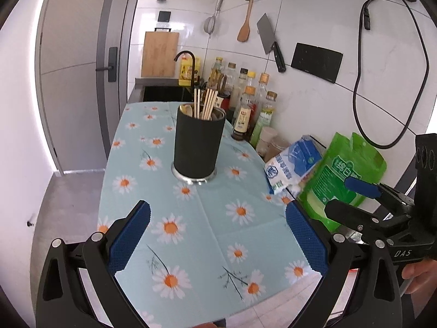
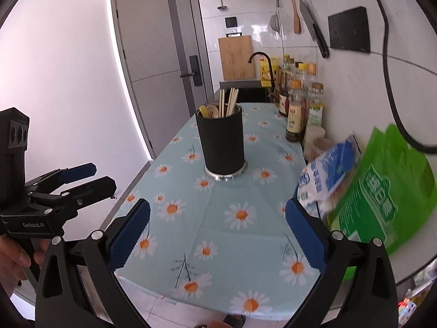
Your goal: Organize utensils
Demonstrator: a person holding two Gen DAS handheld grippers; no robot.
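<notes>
Pretty standard small kitchen: glossy white tiled wall (image 1: 314,27) on the right, a grey door (image 2: 161,43) with a black handle lock on the left. There's a grey floor (image 1: 71,202), and bright daylight glows along the door's edge onto the plain white wall (image 2: 60,68).

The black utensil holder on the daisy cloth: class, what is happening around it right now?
A person holds two grippers, both open and empty. The left gripper and right gripper hover short of the black utensil holder, which stands upright on the daisy cloth with chopsticks and spoons already inside. Nothing lies loose on the cloth.
</notes>
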